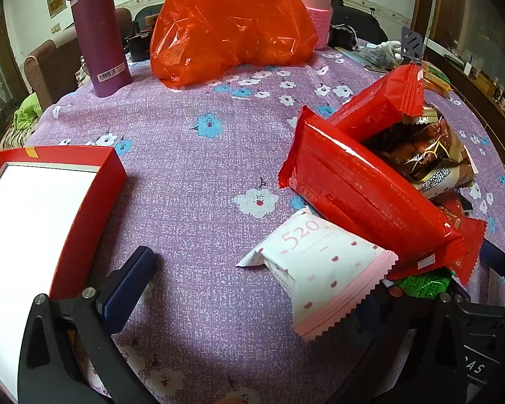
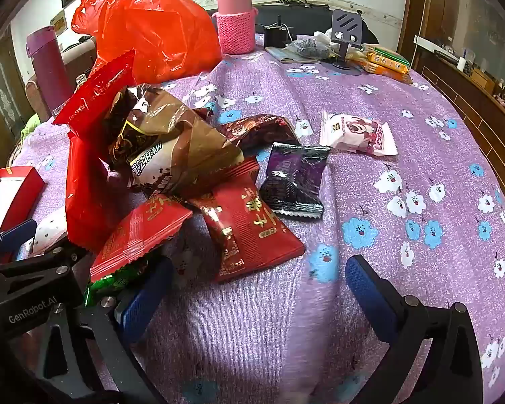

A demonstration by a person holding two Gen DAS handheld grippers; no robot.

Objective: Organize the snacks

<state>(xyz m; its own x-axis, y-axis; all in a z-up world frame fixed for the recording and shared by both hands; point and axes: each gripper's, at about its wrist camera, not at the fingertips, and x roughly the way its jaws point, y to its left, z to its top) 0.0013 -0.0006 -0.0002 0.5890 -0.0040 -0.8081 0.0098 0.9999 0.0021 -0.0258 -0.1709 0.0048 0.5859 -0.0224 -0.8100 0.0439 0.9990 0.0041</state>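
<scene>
On the flowered desk (image 2: 404,141), both tongs, left (image 1: 252,289) and right (image 2: 252,289), are hovering wide open and empty, the snack pile (image 2: 171,175) lying at the right tongs' ten o'clock.

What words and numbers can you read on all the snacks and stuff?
"520" on the white and pink packet.
"GenRobot.AI" on the left claw body, seen from the right wrist.
"AS", partly cut off, on the right claw body.
Chinese characters on the brown bag, red packet and orange boxes: too blurred to read.
Barcode label on the purple bottle: too small.
</scene>
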